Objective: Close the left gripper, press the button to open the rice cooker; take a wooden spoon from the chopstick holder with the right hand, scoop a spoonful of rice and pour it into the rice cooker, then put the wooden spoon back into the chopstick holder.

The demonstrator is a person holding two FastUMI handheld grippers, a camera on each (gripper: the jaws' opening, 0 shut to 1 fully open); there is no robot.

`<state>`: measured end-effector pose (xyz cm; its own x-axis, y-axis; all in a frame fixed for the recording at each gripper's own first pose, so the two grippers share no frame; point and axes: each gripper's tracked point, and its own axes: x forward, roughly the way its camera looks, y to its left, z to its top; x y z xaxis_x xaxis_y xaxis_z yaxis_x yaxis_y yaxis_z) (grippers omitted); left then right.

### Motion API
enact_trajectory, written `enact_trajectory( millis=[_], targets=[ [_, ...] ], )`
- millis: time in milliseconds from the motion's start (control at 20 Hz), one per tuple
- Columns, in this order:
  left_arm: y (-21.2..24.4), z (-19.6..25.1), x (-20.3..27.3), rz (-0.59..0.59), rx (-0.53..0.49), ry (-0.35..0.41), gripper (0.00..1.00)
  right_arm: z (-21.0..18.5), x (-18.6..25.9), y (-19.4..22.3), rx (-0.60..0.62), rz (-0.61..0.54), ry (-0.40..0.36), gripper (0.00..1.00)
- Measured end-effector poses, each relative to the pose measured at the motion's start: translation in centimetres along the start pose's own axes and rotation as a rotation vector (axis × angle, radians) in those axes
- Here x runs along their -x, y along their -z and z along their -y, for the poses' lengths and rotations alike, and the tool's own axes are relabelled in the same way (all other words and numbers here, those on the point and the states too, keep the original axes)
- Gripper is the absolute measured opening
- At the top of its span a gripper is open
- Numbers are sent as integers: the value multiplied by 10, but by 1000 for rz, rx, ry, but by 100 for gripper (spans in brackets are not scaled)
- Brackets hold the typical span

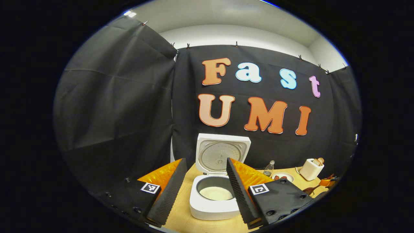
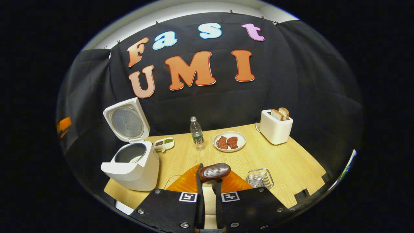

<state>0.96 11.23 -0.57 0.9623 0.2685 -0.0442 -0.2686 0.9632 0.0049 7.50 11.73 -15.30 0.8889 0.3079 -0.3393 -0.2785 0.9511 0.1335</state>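
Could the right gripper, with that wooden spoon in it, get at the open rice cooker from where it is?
Probably yes. The right gripper grips the wooden spoon, and the rice cooker stands with its lid up, pot uncovered. Bare table lies between them, so nothing seems to block the way.

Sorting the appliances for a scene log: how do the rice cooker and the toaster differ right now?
The rice cooker stands open, lid tilted up, at the table's left; the toaster is a closed box at the far right. The cooker's pot holds white rice; the toaster holds two bread slices upright in its slots. Both are white and stand on the wooden table.
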Motion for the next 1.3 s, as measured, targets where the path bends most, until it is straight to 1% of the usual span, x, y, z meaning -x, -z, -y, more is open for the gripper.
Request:
enact_trajectory(
  millis=[100,150,200,250,350,400,450,500,600,800,900,950,1200,1250,1300],
  targets=[
    [1,-5,-1,-5,-1,3,91,-9,-6,18,49,-19,7,12],
    [3,-6,-1,-11,0,7,86,-12,-10,25,76,-27,14,13],
    [5,-9,-1,-16,1,8,86,-13,-12,33,112,-34,26,13],
    [7,-11,-3,-19,-1,8,91,-15,-15,41,141,-46,31,13],
    [9,-14,-2,-30,-12,12,91,-19,-18,59,183,-90,47,13],
    [9,-16,-3,-29,-18,13,86,-20,-18,67,196,-115,54,13],
    [8,-18,-3,-27,-24,12,86,-20,-19,74,199,-139,59,13],
    [7,-20,-4,-25,-27,12,91,-19,-18,81,190,-164,63,13],
    [8,-24,-5,-26,-28,10,91,-15,-16,99,140,-226,69,13],
    [14,-30,-8,-39,-23,7,91,-14,-18,103,6,-227,68,13],
    [18,-31,-10,-48,-19,8,91,-23,-21,110,-62,-241,41,13],
    [18,-31,-11,-52,-20,8,91,-30,-22,108,-91,-227,26,13],
    [21,-33,-13,-58,-41,4,91,-63,-31,109,-189,-240,-62,13],
    [19,-37,-14,-54,-45,-2,86,-70,-32,110,-234,-249,-87,12],
    [19,-36,-14,-53,-43,-2,86,-77,-33,112,-292,-265,-109,13]
  ],
)
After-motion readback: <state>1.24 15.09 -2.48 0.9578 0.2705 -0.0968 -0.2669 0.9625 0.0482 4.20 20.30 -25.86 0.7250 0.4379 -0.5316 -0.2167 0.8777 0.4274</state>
